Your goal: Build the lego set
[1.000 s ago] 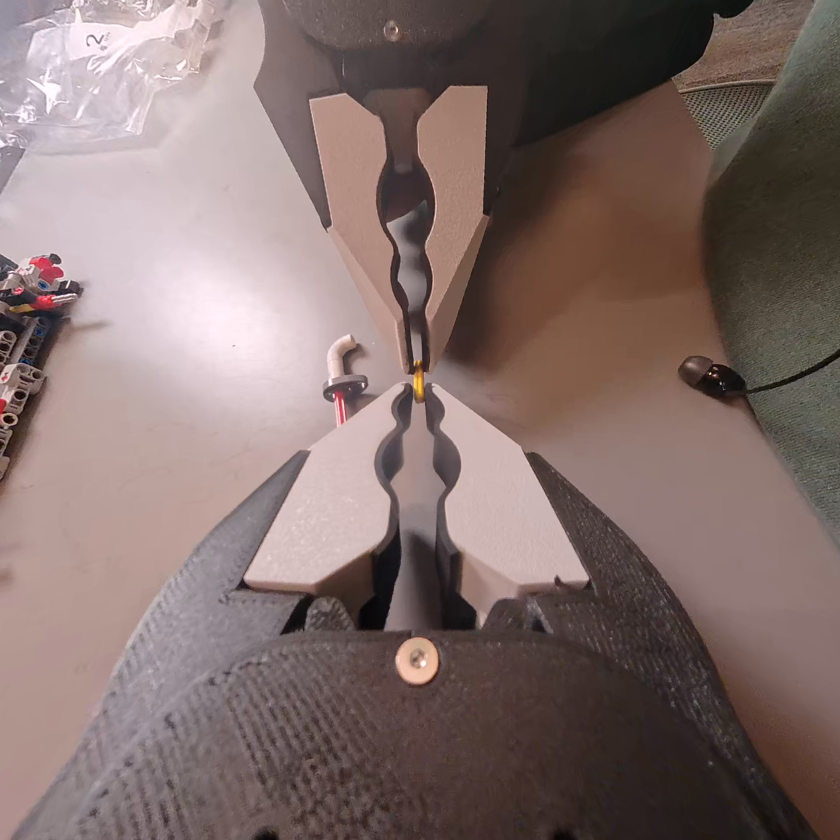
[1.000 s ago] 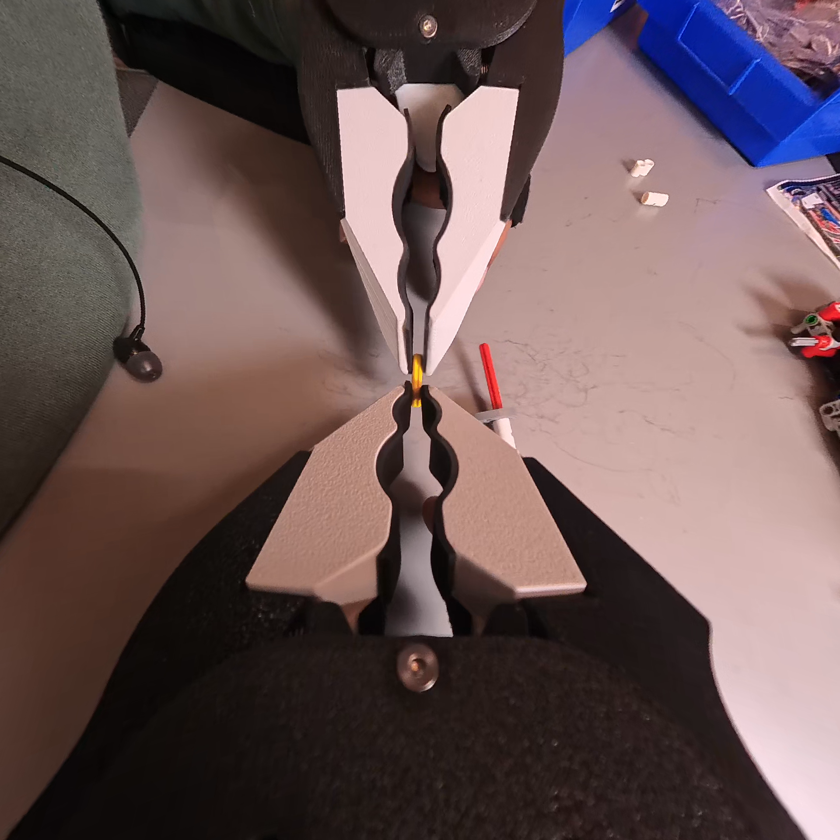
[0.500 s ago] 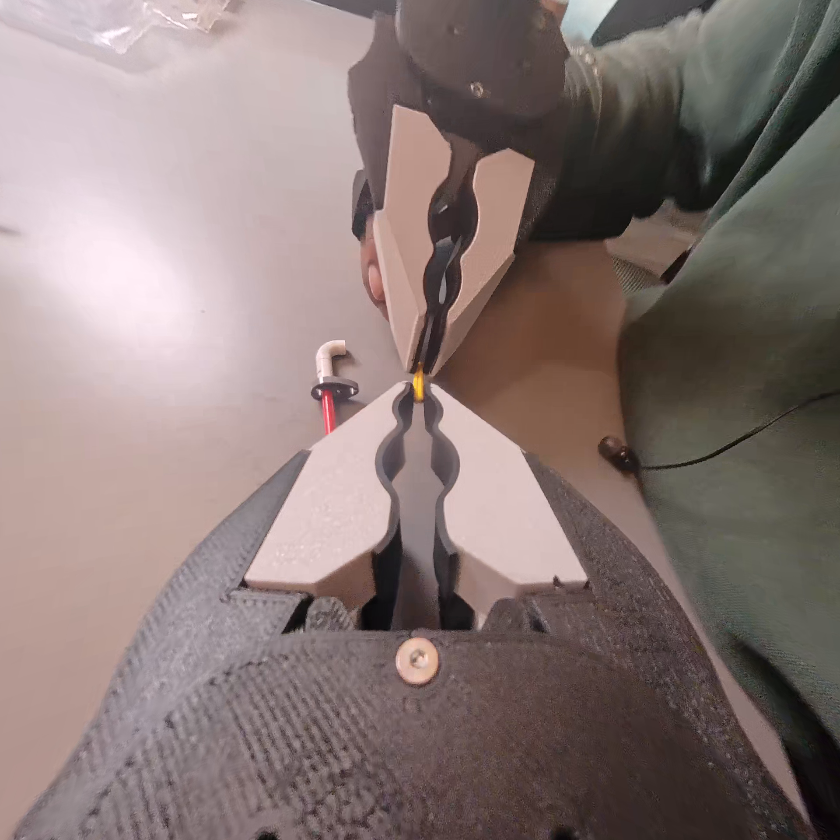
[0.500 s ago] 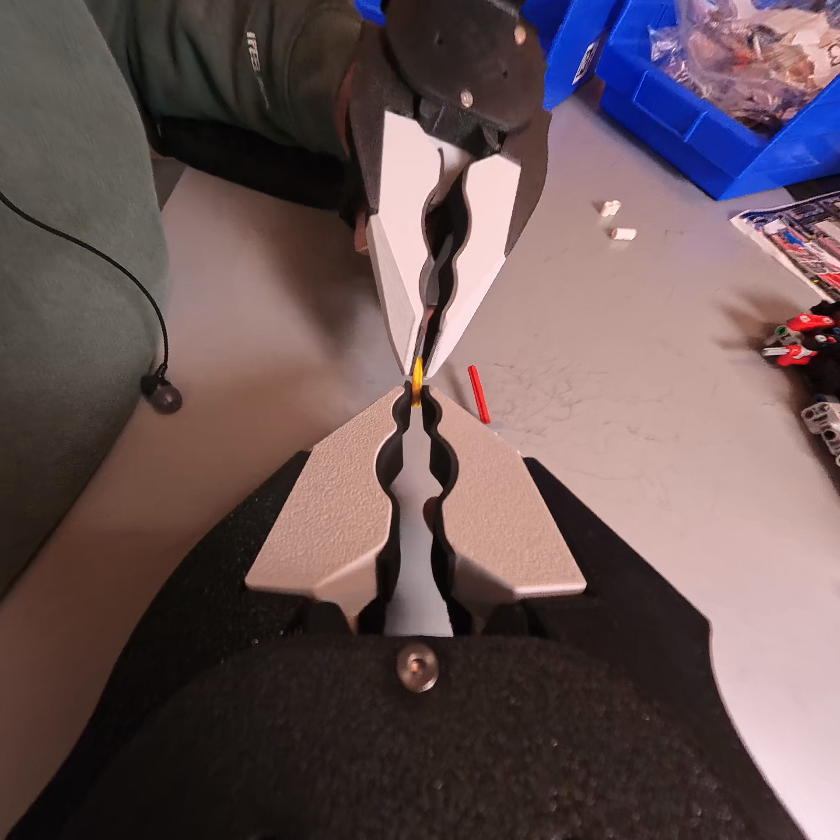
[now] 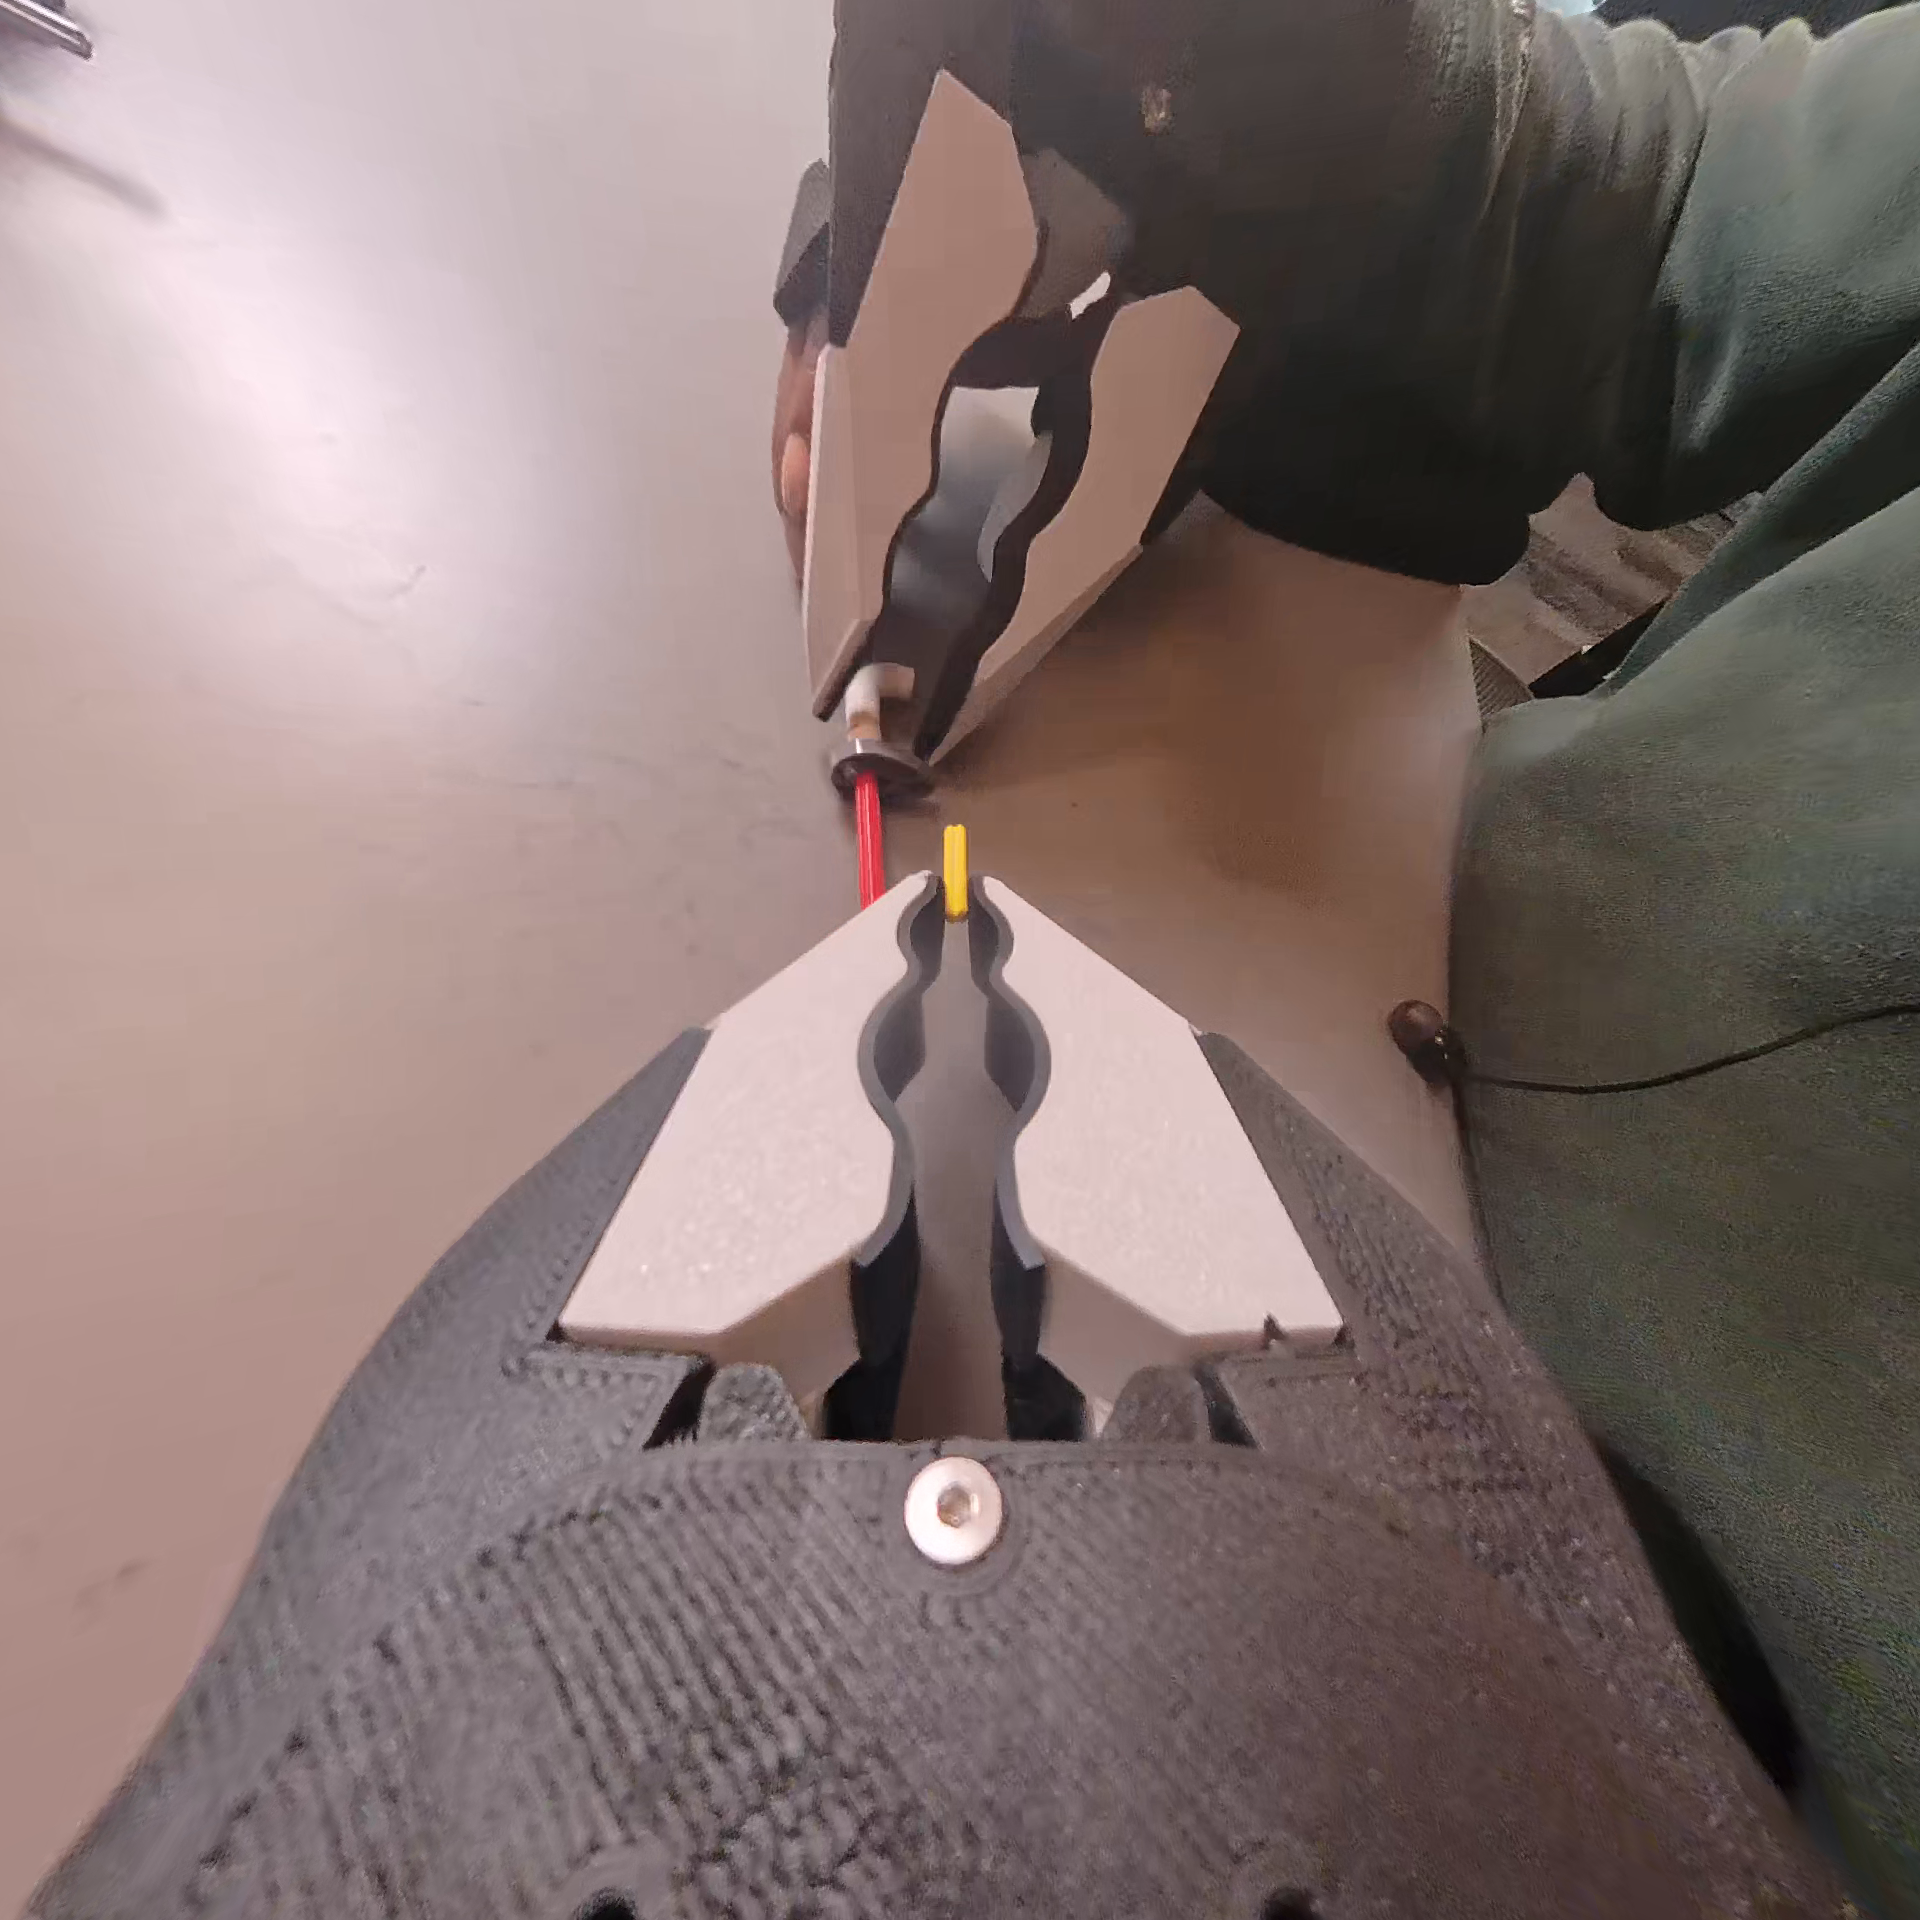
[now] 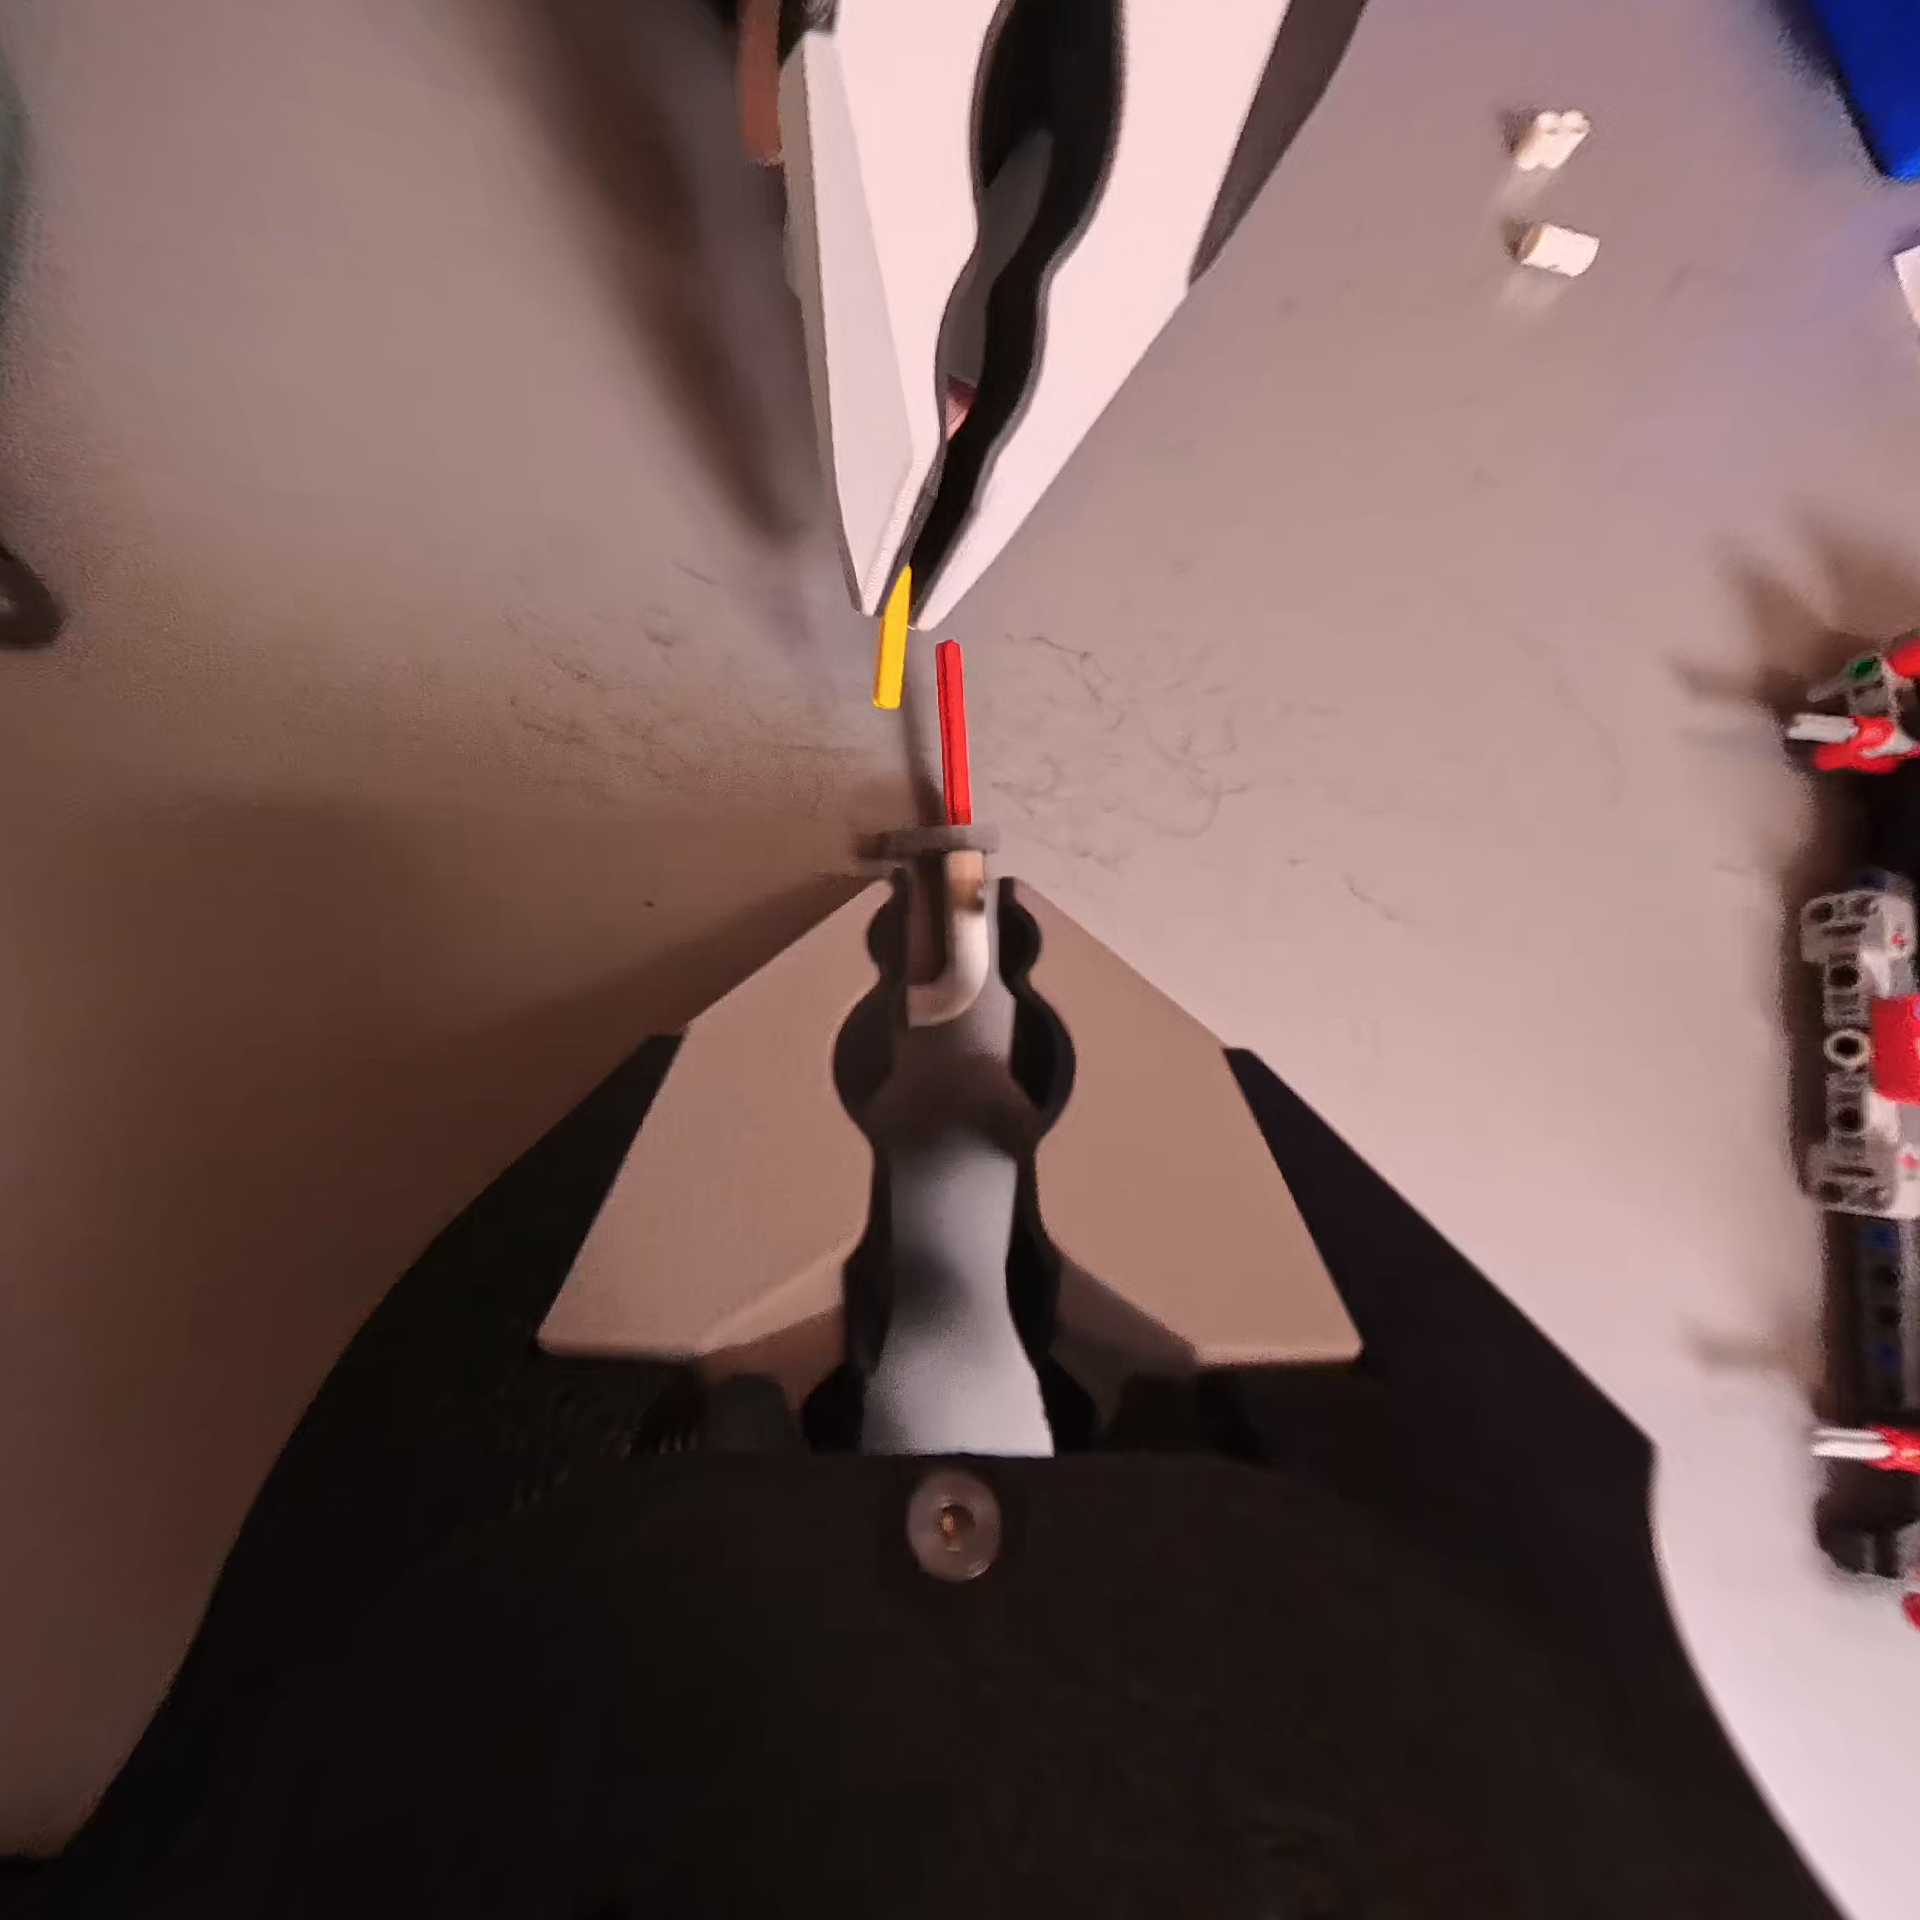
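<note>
Across the left of the left wrist view lies bare desk [image 5: 312, 520], grey-brown and glossy under a light patch. Moving right to centre frame, the left gripper [image 5: 954, 902] has its jaws pressed together on a short yellow rod [image 5: 954, 868], which juts forward from the tips (held by its rear end, so most of its length stays free). Just left of it, a red rod [image 5: 868, 847] runs up-frame to a dark flange [image 5: 878, 774] and a white elbow piece [image 5: 871, 698]; this small assembly rests on the desk. Above centre, the right gripper [image 5: 902, 717] stands spread around the white elbow, one finger [image 5: 831, 665] at its left side, the other a little clear of it on the right; no squeeze is evident. On the right of the frame are a green sleeve [image 5: 1714, 312] and an earbud on a dark cord [image 5: 1421, 1047].

On the right wrist view, left to right: shaded desk, then at centre the elbow piece lying between the spread fingers, the flange just ahead of the tips, and the red rod pointing toward the yellow rod, the two ends near but apart and slightly offset. Far right, blurred, stand brick assemblies in grey, red and black [image 6: 1860, 1039], with two small white pieces [image 6: 1548, 192] at upper right.
</note>
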`<state>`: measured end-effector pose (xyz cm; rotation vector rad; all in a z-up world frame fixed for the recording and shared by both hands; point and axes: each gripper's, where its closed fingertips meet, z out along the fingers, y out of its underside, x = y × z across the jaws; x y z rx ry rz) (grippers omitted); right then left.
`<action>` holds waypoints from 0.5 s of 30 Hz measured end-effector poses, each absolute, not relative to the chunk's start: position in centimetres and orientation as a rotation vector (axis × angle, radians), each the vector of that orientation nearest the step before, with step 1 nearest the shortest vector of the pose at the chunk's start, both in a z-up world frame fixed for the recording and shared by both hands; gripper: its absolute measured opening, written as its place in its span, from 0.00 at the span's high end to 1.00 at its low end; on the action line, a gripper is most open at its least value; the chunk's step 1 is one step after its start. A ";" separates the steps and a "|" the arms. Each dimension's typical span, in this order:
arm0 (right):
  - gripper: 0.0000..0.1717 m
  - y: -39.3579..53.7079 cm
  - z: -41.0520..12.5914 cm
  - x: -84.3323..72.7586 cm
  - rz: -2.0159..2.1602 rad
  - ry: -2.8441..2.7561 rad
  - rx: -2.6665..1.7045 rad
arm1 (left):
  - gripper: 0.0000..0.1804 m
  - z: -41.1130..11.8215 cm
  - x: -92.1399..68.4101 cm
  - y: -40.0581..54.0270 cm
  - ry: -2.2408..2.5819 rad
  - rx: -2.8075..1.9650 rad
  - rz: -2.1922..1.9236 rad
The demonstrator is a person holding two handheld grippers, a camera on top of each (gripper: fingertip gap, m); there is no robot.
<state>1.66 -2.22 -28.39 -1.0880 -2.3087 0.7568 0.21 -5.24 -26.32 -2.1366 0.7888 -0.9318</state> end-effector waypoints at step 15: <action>0.97 -1.3 -23.0 -0.1 0.814 -1.866 -0.890 | 0.99 -22.7 -0.9 -3.8 0.593 -1.996 -1.013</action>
